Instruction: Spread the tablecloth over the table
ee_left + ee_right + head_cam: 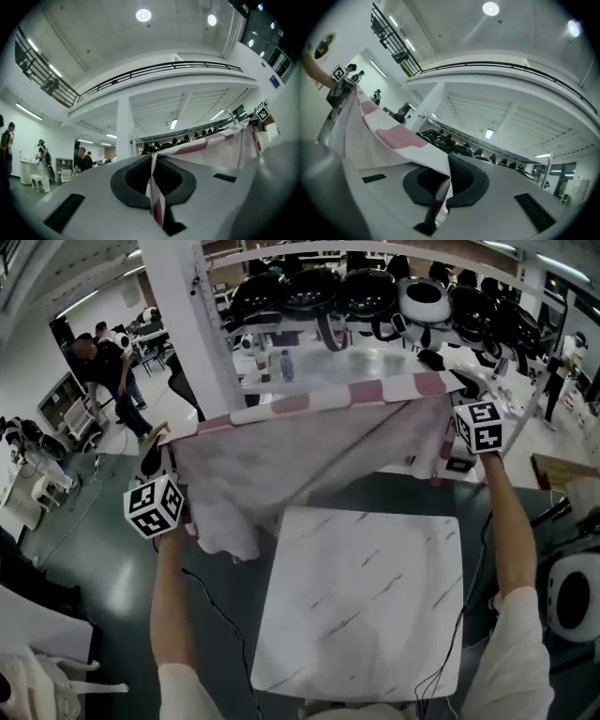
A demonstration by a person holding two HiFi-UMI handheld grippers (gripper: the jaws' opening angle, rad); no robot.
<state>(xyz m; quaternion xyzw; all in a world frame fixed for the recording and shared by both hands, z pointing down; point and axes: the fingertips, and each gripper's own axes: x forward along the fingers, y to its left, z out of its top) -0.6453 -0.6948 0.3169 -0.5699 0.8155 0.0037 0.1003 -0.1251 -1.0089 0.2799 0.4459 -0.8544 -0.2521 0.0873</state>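
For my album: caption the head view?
Left gripper and right gripper hold a checked tablecloth up over the marble table.

Dark green floor, white pillar, balcony railing, round ceiling lights

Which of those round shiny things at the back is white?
The round shell just beyond the tablecloth's right corner; every other one in that row is black.
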